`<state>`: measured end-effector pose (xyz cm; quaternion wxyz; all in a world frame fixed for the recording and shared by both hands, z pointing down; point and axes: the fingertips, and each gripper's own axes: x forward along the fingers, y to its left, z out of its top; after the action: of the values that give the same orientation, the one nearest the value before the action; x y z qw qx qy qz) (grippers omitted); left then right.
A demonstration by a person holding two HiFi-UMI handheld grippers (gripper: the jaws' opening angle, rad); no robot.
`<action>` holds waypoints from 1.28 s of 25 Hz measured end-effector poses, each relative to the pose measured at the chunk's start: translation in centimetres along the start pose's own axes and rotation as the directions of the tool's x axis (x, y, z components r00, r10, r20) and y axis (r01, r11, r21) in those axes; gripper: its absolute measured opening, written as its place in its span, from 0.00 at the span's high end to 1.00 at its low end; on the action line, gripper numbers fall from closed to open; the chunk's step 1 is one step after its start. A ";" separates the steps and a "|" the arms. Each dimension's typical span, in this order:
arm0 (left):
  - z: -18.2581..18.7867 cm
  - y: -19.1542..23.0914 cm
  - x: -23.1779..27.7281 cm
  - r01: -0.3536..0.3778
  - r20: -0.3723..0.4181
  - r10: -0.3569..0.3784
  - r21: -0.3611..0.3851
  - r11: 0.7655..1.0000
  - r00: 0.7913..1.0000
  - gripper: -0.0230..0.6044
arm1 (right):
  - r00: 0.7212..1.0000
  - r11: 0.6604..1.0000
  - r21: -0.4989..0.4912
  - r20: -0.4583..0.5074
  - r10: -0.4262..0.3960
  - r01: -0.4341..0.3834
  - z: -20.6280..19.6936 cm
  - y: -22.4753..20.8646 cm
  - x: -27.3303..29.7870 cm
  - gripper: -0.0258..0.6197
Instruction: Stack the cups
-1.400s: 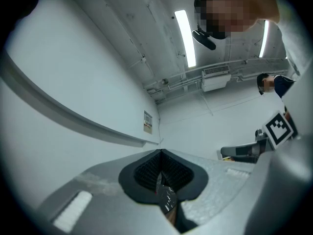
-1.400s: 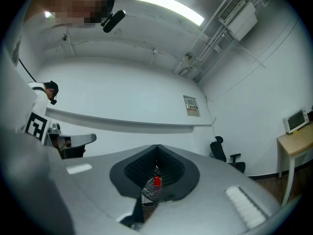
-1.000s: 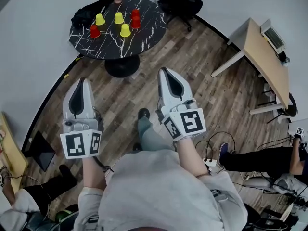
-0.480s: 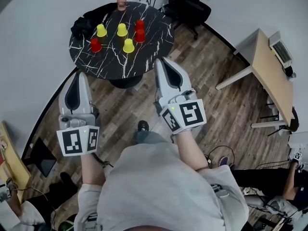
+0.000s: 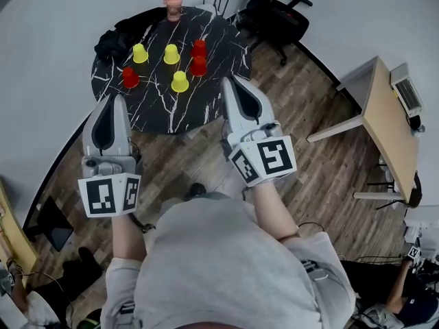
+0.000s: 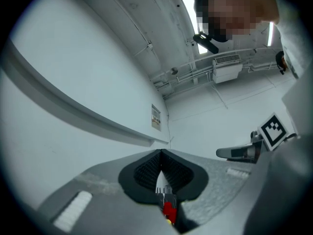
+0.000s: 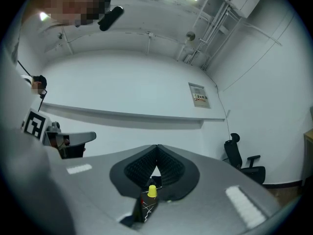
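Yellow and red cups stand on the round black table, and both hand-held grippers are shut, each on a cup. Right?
Not quite. The yellow cups and red cups stand on the round black table, and the left hand-held gripper and right hand-held gripper are shut, but on nothing: the head view shows both short of the cups.

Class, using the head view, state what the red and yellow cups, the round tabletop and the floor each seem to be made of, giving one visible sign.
Red cups and yellow cups: probably plastic, matte; flat, even, bright colour.
Tabletop: black marble or marble-look laminate, fairly smooth; white veining.
Floor: wood or wood-look planks; grain and board seams.
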<state>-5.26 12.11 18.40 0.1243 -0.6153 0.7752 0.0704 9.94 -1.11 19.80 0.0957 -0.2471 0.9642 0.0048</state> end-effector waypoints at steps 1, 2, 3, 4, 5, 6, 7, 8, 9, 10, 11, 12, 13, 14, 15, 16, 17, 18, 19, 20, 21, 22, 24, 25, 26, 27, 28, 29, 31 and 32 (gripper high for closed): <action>-0.3 -0.1 0.4 0.004 -0.005 -0.004 0.003 1.000 1.000 0.95 | 1.000 1.000 0.004 -0.003 0.001 -0.001 -0.2 -0.4 0.4 0.96; -0.5 -0.2 0.8 0.007 -0.010 -0.006 0.007 1.000 1.000 0.95 | 1.000 1.000 0.009 -0.007 0.003 -0.003 -0.5 -0.7 0.9 0.96; -0.8 -0.2 1.2 0.008 -0.016 -0.007 0.010 1.000 1.000 0.95 | 1.000 1.000 0.014 -0.012 0.006 -0.005 -0.8 -0.9 1.4 0.96; -1.1 0.0 1.5 0.007 -0.020 -0.007 0.011 1.000 1.000 0.95 | 1.000 1.000 0.017 -0.016 0.009 -0.009 -1.0 -1.1 1.8 0.96; -1.3 0.1 1.9 0.006 -0.023 -0.005 0.009 1.000 1.000 0.95 | 1.000 1.000 0.018 -0.021 0.013 -0.012 -1.2 -1.2 2.2 0.96; -1.6 0.3 2.3 0.004 -0.025 -0.004 0.005 1.000 1.000 0.95 | 1.000 1.000 0.018 -0.025 0.014 -0.013 -1.4 -1.3 2.6 0.96; -1.8 0.5 2.7 0.004 -0.027 -0.004 0.001 1.000 1.000 0.95 | 0.999 1.000 0.019 -0.029 0.013 -0.012 -1.7 -1.5 3.0 0.96; -2.1 0.7 3.1 0.005 -0.029 -0.005 -0.002 1.000 1.000 0.95 | 0.999 1.000 0.021 -0.035 0.010 -0.009 -1.9 -1.7 3.4 0.96; -2.4 1.0 3.6 0.008 -0.031 -0.008 -0.004 1.000 0.999 0.95 | 0.999 1.000 0.024 -0.041 0.005 -0.004 -2.2 -1.9 3.8 0.96; -2.8 1.3 4.1 0.012 -0.033 -0.012 -0.007 1.000 0.999 0.95 | 0.999 1.000 0.026 -0.048 -0.001 0.003 -2.6 -2.2 4.4 0.96; -3.1 1.6 4.6 0.018 -0.036 -0.018 -0.010 1.000 0.999 0.95 | 0.998 1.000 0.026 -0.056 -0.010 0.011 -2.9 -2.4 4.9 0.96; -3.5 2.0 5.3 0.025 -0.038 -0.026 -0.014 1.000 0.999 0.95 | 0.998 0.999 0.027 -0.064 -0.019 0.021 -3.3 -2.7 5.5 0.96; -3.9 2.4 5.9 0.034 -0.041 -0.035 -0.020 0.999 0.999 0.95 | 0.997 0.999 0.028 -0.072 -0.030 0.032 -3.6 -2.9 6.2 0.96; -4.2 2.9 6.6 0.043 -0.044 -0.044 -0.025 0.999 0.998 0.95 | 0.996 0.999 0.028 -0.081 -0.040 0.042 -4.0 -3.1 6.9 0.96; -4.4 3.5 7.4 0.051 -0.045 -0.052 -0.031 0.998 0.998 0.95 | 0.995 0.998 0.027 -0.090 -0.048 0.051 -4.3 -3.2 7.6 0.96; -4.6 4.1 8.1 0.058 -0.045 -0.060 -0.036 0.998 0.997 0.95 | 0.993 0.998 0.025 -0.101 -0.055 0.058 -4.6 -3.3 8.5 0.96; -4.8 4.7 8.9 0.065 -0.044 -0.067 -0.041 0.997 0.997 0.95 | 0.992 0.998 0.024 -0.111 -0.061 0.064 -5.0 -3.5 9.3 0.96; -5.1 5.3 9.7 0.074 -0.044 -0.076 -0.045 0.996 0.996 0.95 | 0.990 0.997 0.024 -0.120 -0.069 0.072 -5.4 -3.6 10.2 0.96; -5.4 5.9 10.5 0.083 -0.045 -0.085 -0.046 0.995 0.995 0.95 | 0.989 0.996 0.027 -0.128 -0.079 0.083 -5.8 -3.9 11.0 0.96; -5.7 6.5 11.3 0.094 -0.048 -0.096 -0.046 0.994 0.994 0.95 | 0.986 0.995 0.031 -0.138 -0.090 0.095 -6.3 -4.1 11.9 0.96; -6.1 7.0 12.1 0.106 -0.053 -0.108 -0.044 0.993 0.993 0.95 | 0.983 0.993 0.037 -0.150 -0.103 0.110 -6.8 -4.5 12.6 0.96; -6.5 7.5 12.8 0.119 -0.057 -0.121 -0.043 0.992 0.991 0.95 | 0.979 0.991 0.042 -0.167 -0.118 0.126 -7.5 -4.8 13.4 0.96; -7.4 8.3 14.3 0.146 -0.065 -0.149 -0.047 0.988 0.987 0.95 | 0.966 0.986 0.053 -0.213 -0.144 0.159 -9.2 -5.6 14.6 0.96; -7.8 8.6 15.0 0.160 -0.069 -0.163 -0.051 0.986 0.984 0.95 | 0.959 0.983 0.060 -0.238 -0.155 0.174 -10.2 -6.0 15.2 0.96; -8.3 8.9 15.7 0.173 -0.073 -0.177 -0.055 0.983 0.981 0.95 | 0.950 0.979 0.070 -0.264 -0.165 0.189 -11.2 -6.3 15.7 0.96; -8.8 9.1 16.5 0.187 -0.078 -0.192 -0.058 0.981 0.978 0.95 | 0.941 0.975 0.080 -0.289 -0.175 0.206 -12.2 -6.7 16.1 0.96; -9.3 9.3 17.2 0.202 -0.083 -0.207 -0.061 0.977 0.975 0.95 | 0.930 0.970 0.090 -0.316 -0.187 0.225 -13.4 -7.1 16.4 0.96; -9.8 9.5 17.9 0.217 -0.088 -0.222 -0.066 0.974 0.971 0.95 | 0.917 0.964 0.101 -0.344 -0.199 0.247 -14.5 -7.5 16.6 0.95; -10.8 9.8 19.1 0.245 -0.096 -0.252 -0.082 0.966 0.963 0.95 | 0.888 0.947 0.126 -0.400 -0.225 0.297 -17.0 -8.3 16.8 0.95; -11.4 9.9 19.7 0.257 -0.101 -0.266 -0.092 0.962 0.959 0.95 | 0.873 0.936 0.138 -0.425 -0.238 0.323 -18.2 -8.7 16.7 0.94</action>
<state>-20.26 -6.99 23.38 0.0648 -0.7198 0.6895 0.0486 -3.60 -17.72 34.83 -0.0797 -0.3695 0.9120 -0.1593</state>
